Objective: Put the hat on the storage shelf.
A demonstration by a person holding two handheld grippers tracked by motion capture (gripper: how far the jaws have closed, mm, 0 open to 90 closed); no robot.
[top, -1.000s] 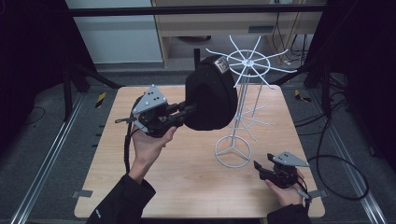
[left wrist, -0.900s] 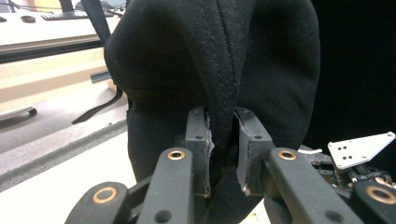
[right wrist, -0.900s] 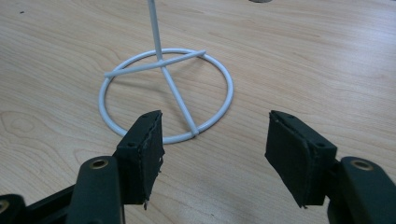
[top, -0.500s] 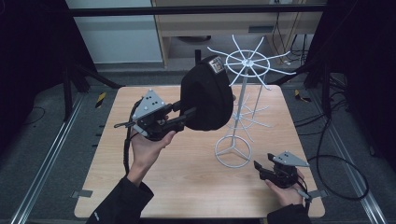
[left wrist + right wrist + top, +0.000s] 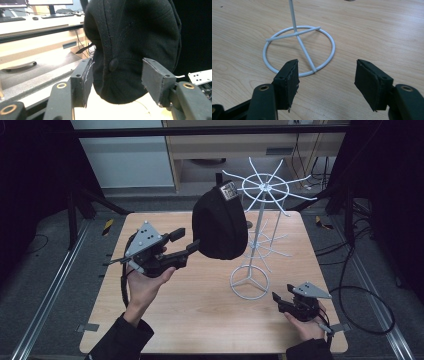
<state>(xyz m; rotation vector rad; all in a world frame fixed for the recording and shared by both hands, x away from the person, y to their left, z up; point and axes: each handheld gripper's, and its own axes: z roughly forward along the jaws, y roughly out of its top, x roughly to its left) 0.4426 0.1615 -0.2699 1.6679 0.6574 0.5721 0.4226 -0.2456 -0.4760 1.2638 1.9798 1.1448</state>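
a: hanging on the white wire rack (image 5: 260,215), the black cap (image 5: 220,222) sits between the left gripper (image 5: 117,75) jaws, which have just opened off it.

b: soft stitched cloth on a thin prong; it could slip. right gripper (image 5: 327,82) gapes empty near the ring base.

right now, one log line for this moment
cap hangs on rack | left gripper jaws just opened, cap between pads, unpressed | right gripper open by rack base
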